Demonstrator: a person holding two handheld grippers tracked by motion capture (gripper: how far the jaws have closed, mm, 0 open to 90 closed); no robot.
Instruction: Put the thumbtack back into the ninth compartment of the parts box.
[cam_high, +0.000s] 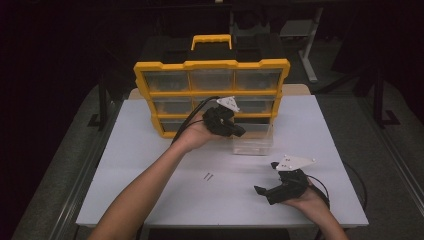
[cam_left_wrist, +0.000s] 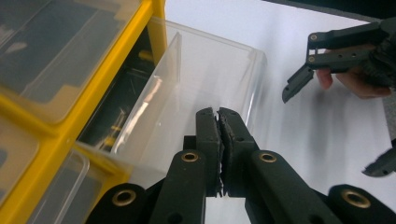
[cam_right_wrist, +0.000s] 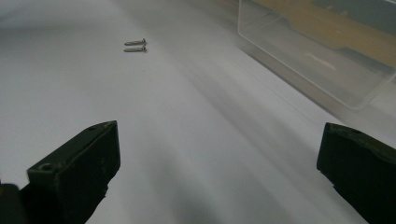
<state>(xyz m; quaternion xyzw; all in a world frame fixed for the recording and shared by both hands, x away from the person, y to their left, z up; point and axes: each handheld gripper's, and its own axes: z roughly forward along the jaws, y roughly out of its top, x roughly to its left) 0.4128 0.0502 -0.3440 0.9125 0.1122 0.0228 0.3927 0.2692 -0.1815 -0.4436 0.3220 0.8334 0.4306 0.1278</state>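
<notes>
A yellow drawer organizer (cam_high: 212, 64) stands upright at the back of the white table (cam_high: 140, 165). One clear plastic drawer (cam_high: 253, 143) is pulled out of its bottom row and looks empty (cam_left_wrist: 210, 70). My left gripper (cam_high: 240, 132) hovers at the drawer's near left corner, its jaws pressed together with nothing visible between them (cam_left_wrist: 218, 114). Two small screws (cam_high: 208, 176) lie side by side on the table, in front of the drawer (cam_right_wrist: 135, 45). My right gripper (cam_high: 266, 178) rests low at the front right, jaws wide apart and empty, pointing left toward the screws.
A black case with a yellow handle (cam_high: 212, 40) sits behind the organizer. Cables trail from both grippers. The table's front edge lies close behind my right hand. The clear drawer (cam_right_wrist: 317, 60) stands to the right ahead of my right gripper.
</notes>
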